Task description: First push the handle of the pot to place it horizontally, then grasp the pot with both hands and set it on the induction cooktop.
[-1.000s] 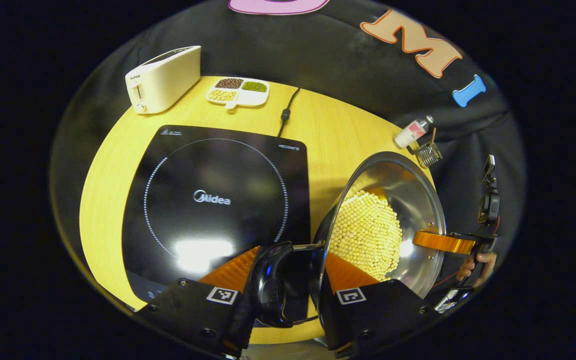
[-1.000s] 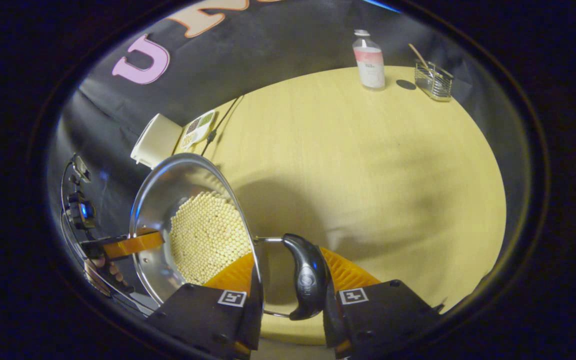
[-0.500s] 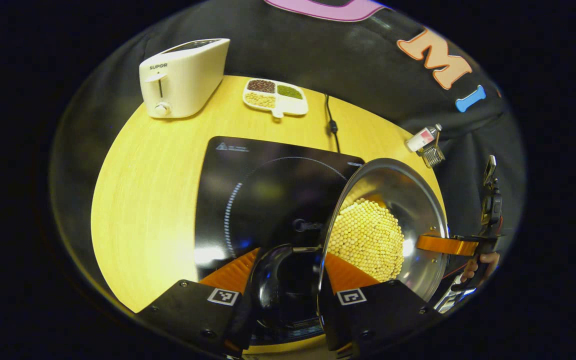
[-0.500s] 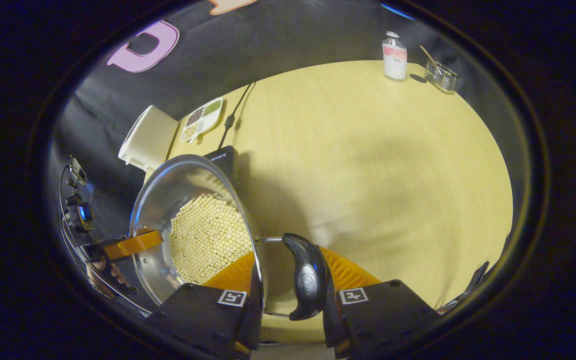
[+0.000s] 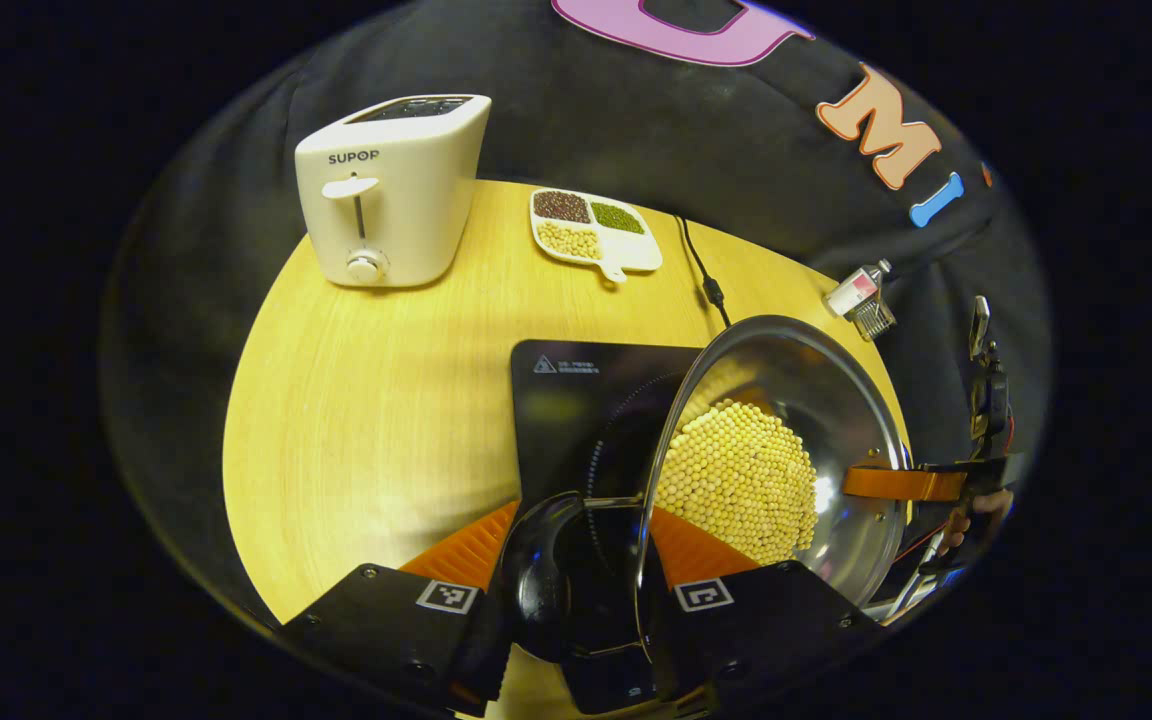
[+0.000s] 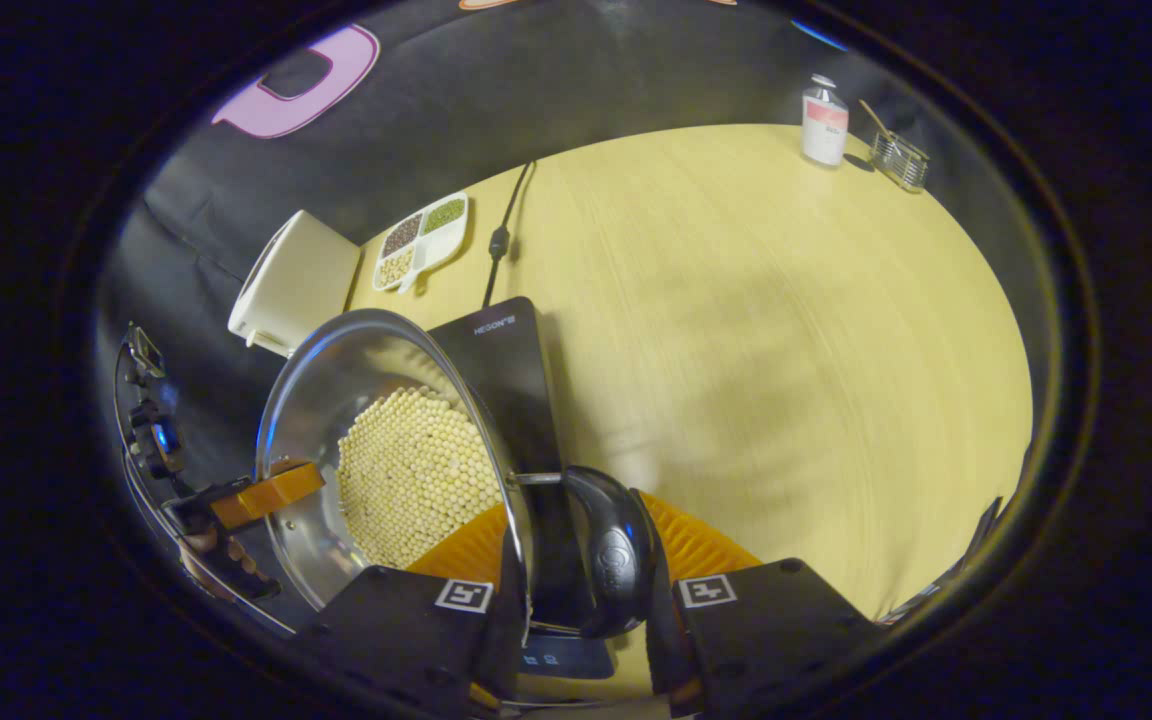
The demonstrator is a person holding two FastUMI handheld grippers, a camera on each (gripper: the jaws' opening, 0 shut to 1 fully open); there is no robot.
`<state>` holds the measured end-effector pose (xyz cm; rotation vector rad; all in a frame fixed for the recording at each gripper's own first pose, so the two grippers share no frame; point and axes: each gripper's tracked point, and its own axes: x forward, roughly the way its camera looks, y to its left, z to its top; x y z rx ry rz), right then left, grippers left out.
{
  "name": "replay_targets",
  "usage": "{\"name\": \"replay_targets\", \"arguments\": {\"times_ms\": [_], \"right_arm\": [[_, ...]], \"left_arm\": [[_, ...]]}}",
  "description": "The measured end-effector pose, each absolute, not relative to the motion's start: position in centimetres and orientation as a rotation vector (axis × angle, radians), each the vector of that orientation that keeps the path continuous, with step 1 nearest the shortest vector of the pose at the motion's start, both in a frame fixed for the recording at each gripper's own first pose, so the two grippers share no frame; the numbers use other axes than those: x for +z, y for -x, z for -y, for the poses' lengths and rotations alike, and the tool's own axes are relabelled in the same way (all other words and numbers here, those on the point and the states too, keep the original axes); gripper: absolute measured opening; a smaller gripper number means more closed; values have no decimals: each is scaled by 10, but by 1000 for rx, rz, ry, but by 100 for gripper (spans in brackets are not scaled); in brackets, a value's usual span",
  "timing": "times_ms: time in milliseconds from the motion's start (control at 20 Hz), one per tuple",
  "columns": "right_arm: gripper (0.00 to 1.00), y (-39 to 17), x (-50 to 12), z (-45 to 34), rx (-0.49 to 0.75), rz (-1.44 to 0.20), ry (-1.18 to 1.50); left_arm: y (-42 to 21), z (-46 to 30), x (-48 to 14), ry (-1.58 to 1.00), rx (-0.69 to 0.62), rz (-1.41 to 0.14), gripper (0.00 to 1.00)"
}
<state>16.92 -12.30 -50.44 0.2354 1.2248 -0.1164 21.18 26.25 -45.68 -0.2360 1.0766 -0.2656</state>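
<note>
Both grippers are carrying the pot (image 5: 786,450) leftward, so it is now hanging over the induction cooktop (image 5: 576,390) rather than beside it. Left gripper (image 5: 576,560) and right gripper (image 6: 576,560) are each clamping a black side handle and rim. Keeping both level while lowering should stop the soybeans (image 5: 736,480) shifting.
</note>
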Motion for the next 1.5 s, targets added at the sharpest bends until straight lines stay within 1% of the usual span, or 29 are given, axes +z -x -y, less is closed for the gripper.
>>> {"name": "replay_targets", "arguments": {"times_ms": [250,300,350,400,450,500,550,600,650,700,750,800,850,900,950,1000,1050,1100,1150,1250,1300,1350,1400,1450,1500], "right_arm": [[54,-170,-503,129,-121,-1220,-239],[54,-170,-505,129,-129,-1220,-230],[51,-169,-505,130,-132,-1214,-220],[55,-169,-507,129,-139,-1210,-209],[56,-168,-504,132,-157,-1201,-196],[65,-166,-503,132,-165,-1186,-194],[69,-167,-501,131,-162,-1172,-199],[70,-167,-496,131,-155,-1161,-209],[71,-168,-491,131,-153,-1150,-215],[73,-170,-487,132,-152,-1134,-221],[76,-171,-482,133,-147,-1118,-228],[88,-170,-476,134,-144,-1104,-233],[89,-169,-470,135,-136,-1091,-241],[100,-167,-462,135,-126,-1077,-246],[100,-168,-456,136,-116,-1058,-249],[94,-166,-449,136,-103,-1036,-250],[100,-165,-442,138,-85,-1017,-250],[94,-162,-435,138,-63,-1002,-250],[100,-160,-427,141,-39,-986,-251],[100,-154,-407,149,4,-936,-259],[94,-147,-395,153,28,-914,-272],[94,-142,-383,158,52,-891,-288],[100,-136,-371,166,72,-863,-300],[100,-130,-360,175,93,-834,-304],[92,-121,-349,186,110,-806,-304]], "left_arm": [[-219,-269,-457,206,-261,-1048,59],[-218,-269,-456,211,-259,-1050,60],[-218,-268,-457,213,-254,-1044,61],[-214,-269,-459,204,-241,-1063,63],[-210,-273,-461,193,-223,-1067,64],[-210,-276,-460,188,-210,-1064,74],[-207,-277,-459,183,-199,-1058,78],[-206,-279,-456,180,-189,-1048,83],[-205,-282,-453,175,-177,-1036,84],[-205,-284,-450,172,-165,-1019,88],[-205,-286,-444,167,-155,-1002,89],[-205,-288,-439,157,-141,-983,90],[-206,-291,-432,146,-126,-960,91],[-207,-293,-424,135,-111,-933,93],[-206,-294,-416,125,-95,-909,95],[-206,-295,-406,112,-80,-881,94],[-205,-297,-396,98,-63,-851,94],[-202,-296,-384,90,-46,-824,95],[-198,-294,-371,86,-27,-796,94],[-186,-283,-342,87,5,-730,94],[-177,-275,-328,89,21,-704,94],[-167,-265,-315,89,33,-678,94],[-156,-255,-301,84,45,-653,94],[-144,-244,-288,76,58,-626,94],[-131,-232,-274,72,70,-599,94]]}}
